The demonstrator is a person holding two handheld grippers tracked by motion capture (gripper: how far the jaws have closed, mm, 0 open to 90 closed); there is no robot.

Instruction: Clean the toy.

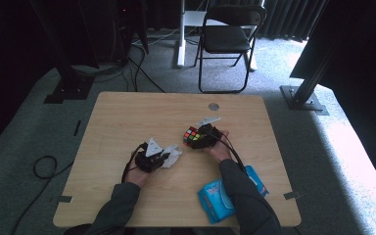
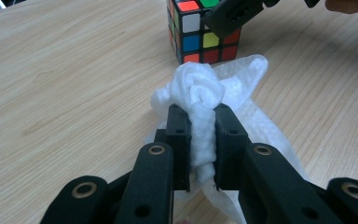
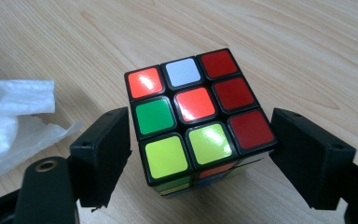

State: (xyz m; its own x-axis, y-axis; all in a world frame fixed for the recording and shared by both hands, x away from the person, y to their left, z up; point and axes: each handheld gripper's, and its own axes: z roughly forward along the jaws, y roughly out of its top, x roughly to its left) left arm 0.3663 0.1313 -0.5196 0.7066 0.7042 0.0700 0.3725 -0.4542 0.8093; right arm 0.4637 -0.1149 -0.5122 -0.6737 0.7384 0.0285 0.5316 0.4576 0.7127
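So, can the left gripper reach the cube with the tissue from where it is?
Probably yes: the left gripper grips the tissue, and bare table lies before the cube. The right gripper straddles its sides.

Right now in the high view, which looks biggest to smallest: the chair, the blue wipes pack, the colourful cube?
1. Chair, though it stands farthest from the camera.
2. Blue wipes pack, partly hidden by a sleeve.
3. Cube, clearly smallest.

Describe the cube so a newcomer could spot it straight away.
On the wooden table, look right of centre, just ahead of the right gripper. The puzzle cube stands between its fingers, beside a crumpled white wipe. Its black frame and coloured squares set it apart from the wipe and the blue packet.
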